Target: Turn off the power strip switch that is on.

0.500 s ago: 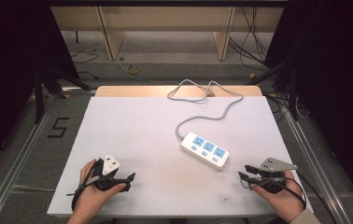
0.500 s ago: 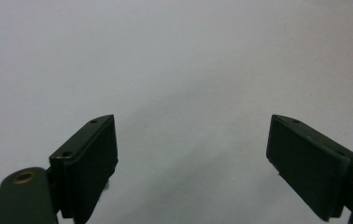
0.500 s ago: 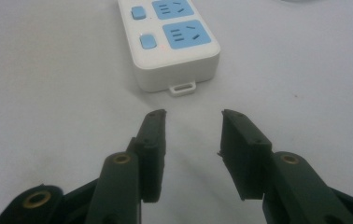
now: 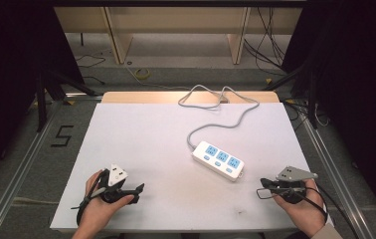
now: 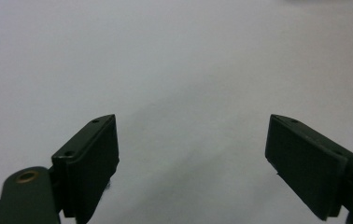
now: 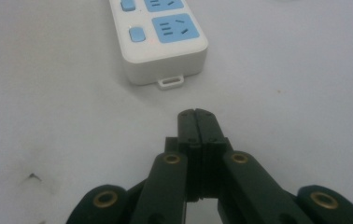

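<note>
A white power strip (image 4: 218, 160) with three blue sockets lies right of the table's middle, and its grey cable (image 4: 211, 119) snakes off toward the back edge. My left gripper (image 4: 139, 190) rests near the front left in a hand. In the left gripper view it (image 5: 191, 121) is open wide over bare white surface, with nothing between the jaws. Held near the front right, my right gripper (image 4: 262, 182) points left. Its jaws (image 6: 196, 113) are shut on nothing, a short way from the strip's near end (image 6: 158, 42) with its small tab.
A white sheet (image 4: 141, 144) covers the table, with a wooden strip (image 4: 126, 96) along the back edge. Small dark marks (image 6: 32, 177) dot the sheet near the right gripper. Metal rails (image 4: 24, 159) flank both sides. Wooden furniture legs (image 4: 119, 40) and floor cables stand beyond.
</note>
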Demonstrator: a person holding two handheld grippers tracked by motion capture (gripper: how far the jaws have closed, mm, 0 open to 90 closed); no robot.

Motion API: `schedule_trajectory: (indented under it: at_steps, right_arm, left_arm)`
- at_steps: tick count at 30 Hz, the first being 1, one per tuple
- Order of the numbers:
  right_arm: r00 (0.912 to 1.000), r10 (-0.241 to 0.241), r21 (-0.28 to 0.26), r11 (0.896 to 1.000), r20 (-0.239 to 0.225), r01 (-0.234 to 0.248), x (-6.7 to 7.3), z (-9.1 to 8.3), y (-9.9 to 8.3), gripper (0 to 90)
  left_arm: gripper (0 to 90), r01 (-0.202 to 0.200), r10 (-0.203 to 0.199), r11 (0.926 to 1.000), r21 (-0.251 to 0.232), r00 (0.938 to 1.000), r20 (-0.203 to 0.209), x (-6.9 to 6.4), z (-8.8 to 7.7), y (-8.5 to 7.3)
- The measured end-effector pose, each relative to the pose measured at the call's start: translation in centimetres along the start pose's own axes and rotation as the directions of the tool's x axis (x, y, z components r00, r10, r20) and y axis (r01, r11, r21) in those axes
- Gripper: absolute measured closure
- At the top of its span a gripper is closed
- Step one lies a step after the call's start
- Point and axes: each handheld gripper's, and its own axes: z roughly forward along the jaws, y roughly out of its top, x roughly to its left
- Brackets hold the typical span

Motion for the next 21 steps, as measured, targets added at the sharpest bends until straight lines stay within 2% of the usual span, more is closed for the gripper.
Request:
schedule_trajectory:
  at_steps: [1, 3, 9, 21]
  right_arm:
    - [1.0, -0.001, -0.001, 1.0, 0.0, 0.001, 0.1, 0.0, 0.2, 90.0]
    - [1.0, -0.006, -0.001, 1.0, -0.004, 0.006, 0.2, -0.1, 0.5, 90.0]
    - [0.9999, -0.012, 0.01, 1.0, -0.012, 0.013, 0.4, 0.0, 1.0, 90.0]
    - [0.9995, 0.006, 0.026, 1.0, -0.03, -0.005, 0.4, 0.0, 1.6, 90.0]
  left_arm:
    - [17.2, -0.007, 0.007, 1.0, -0.001, 1.0, -0.004, 0.1, -0.1, 0.0]
    - [17.5, 0.012, -0.012, 0.9999, -0.012, 0.9999, -0.007, 0.2, -0.2, 0.1]
    - [17.7, 0.009, -0.009, 0.9999, -0.008, 0.9999, -0.008, 0.3, -0.2, 0.0]
    - [17.7, 0.003, -0.003, 1.0, 0.002, 1.0, 0.001, 0.0, -0.1, -0.1]
